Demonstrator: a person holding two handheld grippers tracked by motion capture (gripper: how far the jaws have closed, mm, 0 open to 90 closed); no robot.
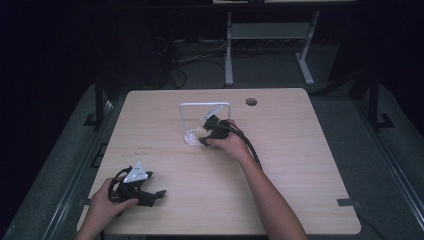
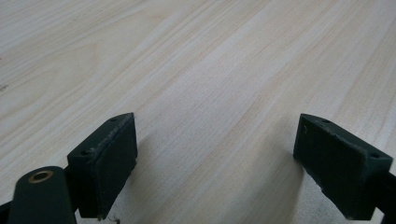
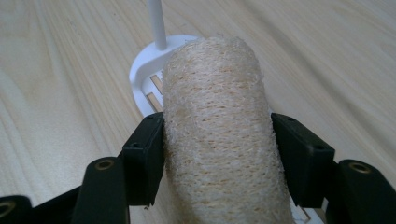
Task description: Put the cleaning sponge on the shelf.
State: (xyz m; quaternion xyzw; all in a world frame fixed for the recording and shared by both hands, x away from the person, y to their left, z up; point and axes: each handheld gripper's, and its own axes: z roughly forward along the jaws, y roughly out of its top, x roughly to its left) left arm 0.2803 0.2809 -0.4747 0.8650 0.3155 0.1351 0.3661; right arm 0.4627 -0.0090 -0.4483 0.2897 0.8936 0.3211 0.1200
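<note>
At the near left of the light wooden desk (image 1: 280, 165), the person's left hand (image 1: 102, 205) rests holding the left gripper (image 1: 157, 194), which lies low over the desk. In the left gripper view its two black fingers (image 2: 105, 163) stand wide apart, with bare wood grain between and ahead of them. Farther along, near the middle of the desk, the right hand (image 1: 227, 145) holds the right gripper (image 1: 200, 136), its cable trailing back along the forearm. In the right gripper view the pale, rough, fibrous loofah sponge (image 3: 217, 135), roll-shaped, sits lengthwise between the right gripper's fingers (image 3: 147, 158), which press against both its sides and hold it; the roll reaches out past the fingertips. Just beyond the far end of the sponge lies the round white base of a small white rack (image 1: 206, 105), with one thin white post rising from it. In the high view that rack shows as an arched white frame standing just behind the right gripper.
</note>
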